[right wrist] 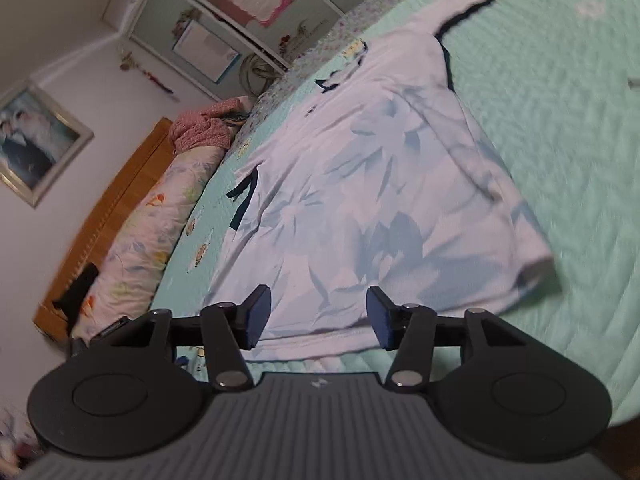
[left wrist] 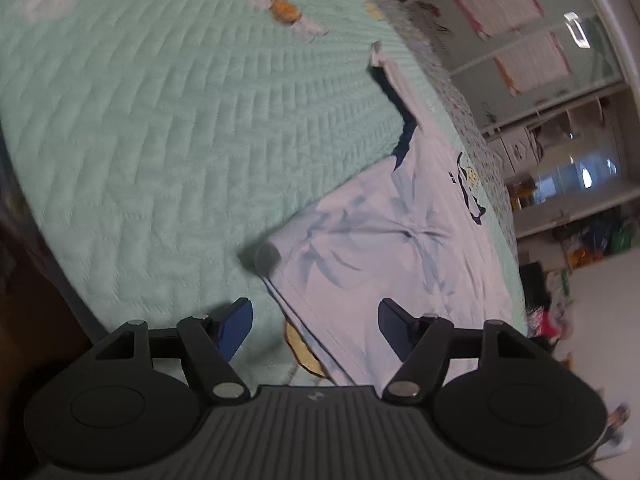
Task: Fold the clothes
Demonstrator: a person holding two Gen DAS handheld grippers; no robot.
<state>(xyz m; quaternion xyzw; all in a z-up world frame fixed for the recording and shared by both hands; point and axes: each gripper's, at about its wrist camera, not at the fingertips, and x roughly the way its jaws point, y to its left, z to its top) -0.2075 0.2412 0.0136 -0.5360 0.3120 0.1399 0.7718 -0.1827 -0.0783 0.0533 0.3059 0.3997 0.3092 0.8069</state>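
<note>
Pale floral shirt [right wrist: 360, 200], dark trim, spread flat on bed

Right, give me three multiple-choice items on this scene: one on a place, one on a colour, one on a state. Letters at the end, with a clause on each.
1. Where does the pale floral shirt lie?
A. Spread on the green quilt
B. Hung on a chair
C. Piled on the floor

2. What colour are the left gripper's finger pads?
A. Red
B. Blue
C. Yellow

3. How does the right gripper stand?
A. Shut on a sleeve
B. Shut with nothing in it
C. Open, shirt hem seen in the gap but not pinched

Answers:
1 A, the shirt lies flat on the quilted bed cover with one sleeve stretched out.
2 B, both pads show dark blue in the left wrist view.
3 C, the pads stand apart and no cloth is pressed between them.
</note>
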